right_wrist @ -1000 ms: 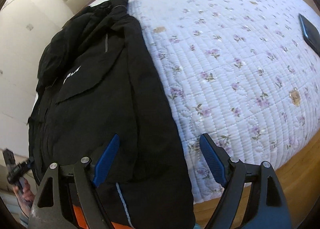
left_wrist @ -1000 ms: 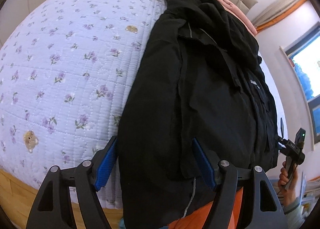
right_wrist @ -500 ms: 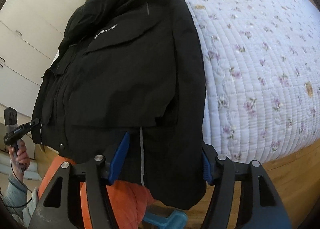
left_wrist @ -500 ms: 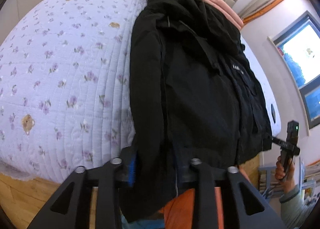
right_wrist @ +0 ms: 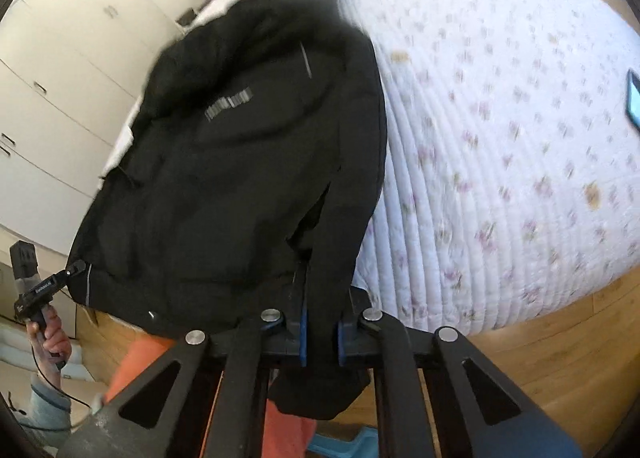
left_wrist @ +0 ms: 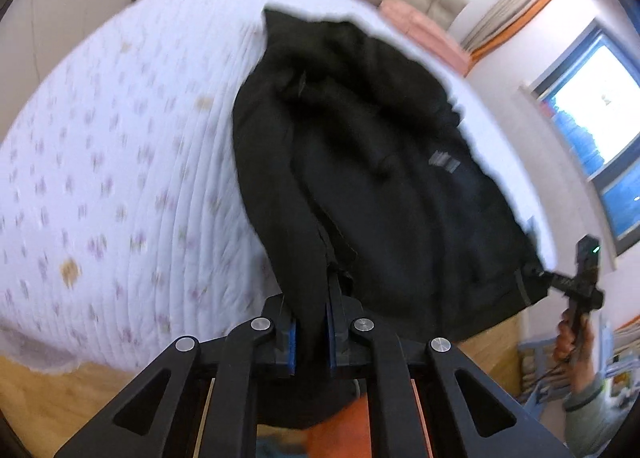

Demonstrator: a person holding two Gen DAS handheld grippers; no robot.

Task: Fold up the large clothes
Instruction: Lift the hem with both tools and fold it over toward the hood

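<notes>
So both grippers, left [left_wrist: 310, 342] and right [right_wrist: 320, 340], had gone from wide open a second earlier to clamped on the black jacket [left_wrist: 380, 185], lifting its hem off the bed's near edge, bedspread [left_wrist: 120, 177] underneath, all blurry.

One black jacket [left_wrist: 384, 185], one quilted bed [left_wrist: 120, 185], two grippers, one pink folded cloth [left_wrist: 424, 31], one phone [right_wrist: 633, 97]
</notes>
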